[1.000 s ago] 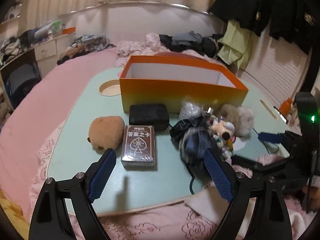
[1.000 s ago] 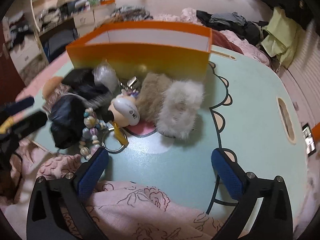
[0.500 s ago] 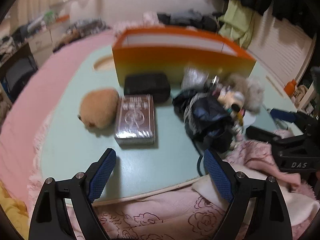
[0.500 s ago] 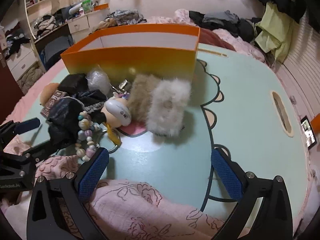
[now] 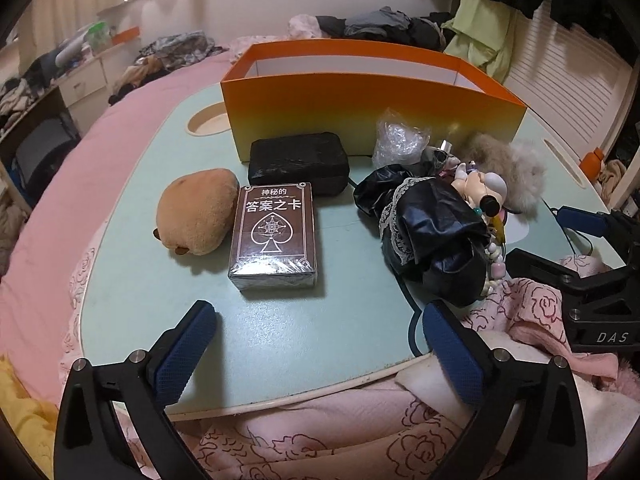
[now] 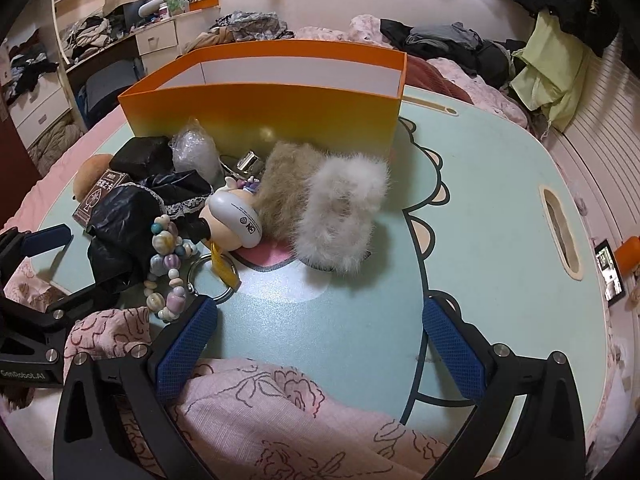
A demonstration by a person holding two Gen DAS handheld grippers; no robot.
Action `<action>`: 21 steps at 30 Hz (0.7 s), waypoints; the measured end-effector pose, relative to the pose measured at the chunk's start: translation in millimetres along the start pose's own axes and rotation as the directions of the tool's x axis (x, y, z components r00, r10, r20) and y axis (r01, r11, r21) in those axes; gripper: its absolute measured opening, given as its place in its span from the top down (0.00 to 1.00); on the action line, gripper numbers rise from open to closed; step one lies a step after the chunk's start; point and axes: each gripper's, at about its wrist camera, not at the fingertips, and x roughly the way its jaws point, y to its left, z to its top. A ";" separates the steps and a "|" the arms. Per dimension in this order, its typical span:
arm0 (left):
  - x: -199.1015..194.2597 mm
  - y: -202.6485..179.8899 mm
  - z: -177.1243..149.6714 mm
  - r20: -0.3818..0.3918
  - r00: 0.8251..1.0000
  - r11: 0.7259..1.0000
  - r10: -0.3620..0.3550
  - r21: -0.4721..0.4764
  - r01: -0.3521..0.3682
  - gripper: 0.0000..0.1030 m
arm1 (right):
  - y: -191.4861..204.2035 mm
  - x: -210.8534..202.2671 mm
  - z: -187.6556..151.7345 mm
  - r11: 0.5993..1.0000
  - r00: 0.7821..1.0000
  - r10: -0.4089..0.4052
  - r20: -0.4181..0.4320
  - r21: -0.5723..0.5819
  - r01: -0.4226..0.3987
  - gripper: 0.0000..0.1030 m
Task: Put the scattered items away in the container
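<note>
An orange box (image 5: pixel 360 108) stands open at the back of the pale green table (image 5: pixel 280 336); it also shows in the right wrist view (image 6: pixel 272 108). In front lie a brown card deck (image 5: pixel 274 232), a tan plush (image 5: pixel 196 212), a black case (image 5: pixel 298 160), a black lace-trimmed cloth (image 5: pixel 432 236) and a clear plastic bag (image 5: pixel 400 138). A doll keychain (image 6: pixel 236 216), a bead string (image 6: pixel 166 264) and furry pieces (image 6: pixel 340 208) lie right of them. My left gripper (image 5: pixel 320 352) is open and empty, just short of the deck. My right gripper (image 6: pixel 320 344) is open and empty near the keychain.
Pink blanket (image 6: pixel 260 412) bunches over the table's near edge. The table has a round cup hole (image 5: pixel 208 122) at back left and a slot (image 6: pixel 560 228) at right. Clothes pile on the bed (image 5: pixel 384 24) behind the box. A phone (image 6: pixel 610 276) lies off the right edge.
My left gripper has moved closer and lower toward the card deck. My right gripper has shifted slightly, with the keychain nearer its left finger. Nothing on the table has moved.
</note>
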 end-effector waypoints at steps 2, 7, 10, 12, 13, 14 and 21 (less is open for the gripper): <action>0.1 0.3 0.3 -0.002 1.000 1.000 0.000 0.000 0.000 0.00 | -0.3 0.2 0.1 1.000 1.000 0.001 -0.001 0.000 -0.001 0.00; 1.7 5.4 1.6 -0.013 1.000 1.000 0.015 -0.019 -0.016 0.00 | -0.7 0.4 0.5 1.000 1.000 0.002 -0.003 0.002 -0.002 0.00; 2.5 14.2 3.8 -0.030 0.999 0.997 0.044 -0.063 -0.046 0.00 | -1.7 1.5 1.8 1.000 1.000 0.003 -0.015 0.007 -0.003 0.00; -0.4 24.9 4.0 -0.014 1.000 0.993 0.017 -0.118 -0.018 0.00 | -1.7 0.9 0.8 1.000 1.000 0.000 -0.015 0.010 0.001 0.00; -3.8 30.4 4.2 0.008 1.000 0.989 -0.026 -0.144 0.026 0.00 | -2.8 0.5 0.0 1.000 1.000 -0.001 -0.011 0.010 0.001 0.00; -8.2 33.9 5.1 0.035 0.998 0.986 -0.053 -0.155 0.058 0.00 | -4.0 0.5 -0.3 1.000 1.000 0.001 -0.008 0.009 -0.001 0.00; -14.8 30.9 17.8 0.117 0.993 0.996 0.005 -0.086 0.005 0.11 | -12.3 -0.1 -1.8 0.999 1.000 -0.019 0.015 0.039 0.018 0.00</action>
